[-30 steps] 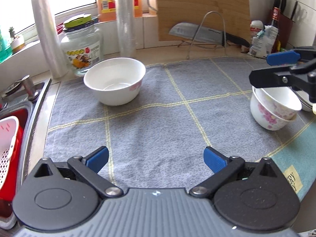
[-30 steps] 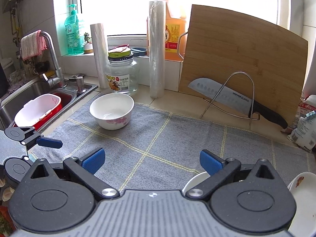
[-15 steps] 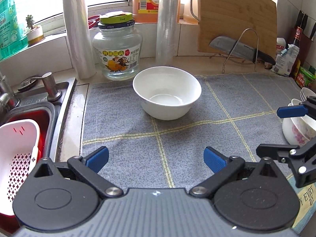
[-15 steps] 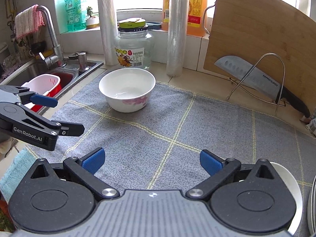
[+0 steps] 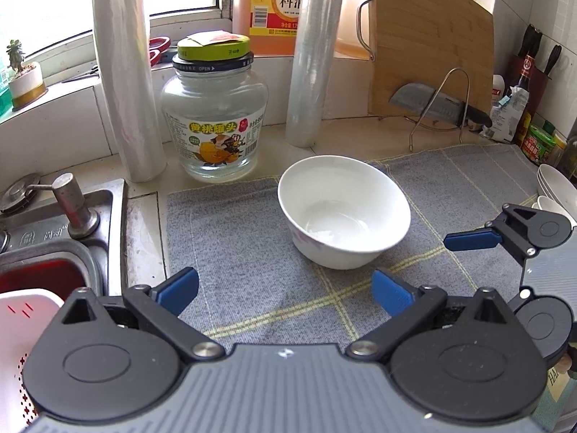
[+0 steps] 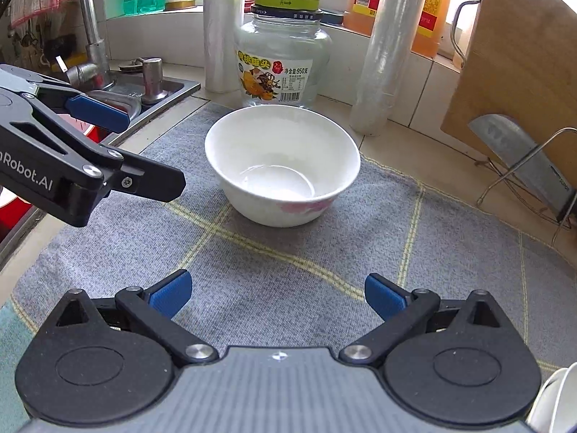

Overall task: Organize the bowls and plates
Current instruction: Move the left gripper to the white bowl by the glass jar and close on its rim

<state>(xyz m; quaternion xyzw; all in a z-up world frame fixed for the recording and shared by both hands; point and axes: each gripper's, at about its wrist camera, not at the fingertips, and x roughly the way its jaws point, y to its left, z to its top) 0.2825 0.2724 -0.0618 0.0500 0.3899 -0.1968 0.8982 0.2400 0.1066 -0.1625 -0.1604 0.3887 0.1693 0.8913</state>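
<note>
A white bowl [image 5: 344, 213] with a pink flower print stands upright on the grey checked mat [image 5: 252, 263]; the right wrist view has the same bowl [image 6: 283, 164] ahead of centre. My left gripper [image 5: 285, 290] is open and empty, a short way in front of the bowl. My right gripper [image 6: 277, 296] is also open and empty, a little further back from it. Each gripper shows in the other's view: the right gripper [image 5: 519, 232] to the bowl's right, the left gripper [image 6: 97, 144] to its left. White stacked dishes [image 5: 555, 187] sit at the mat's far right edge.
Behind the bowl stand a glass jar [image 5: 214, 108], two film rolls [image 5: 122, 72], an orange jug [image 5: 277, 3] and a wooden board [image 5: 429, 47] with a cleaver on a wire rack [image 5: 438, 108]. A sink [image 5: 47, 249] with a red and white basket [image 5: 21, 324] lies left.
Both grippers have come closer to the bowl, which now looks much larger in both views. The left gripper has turned leftwards, so the bowl sits right of its centre. Both jaws stayed open.
</note>
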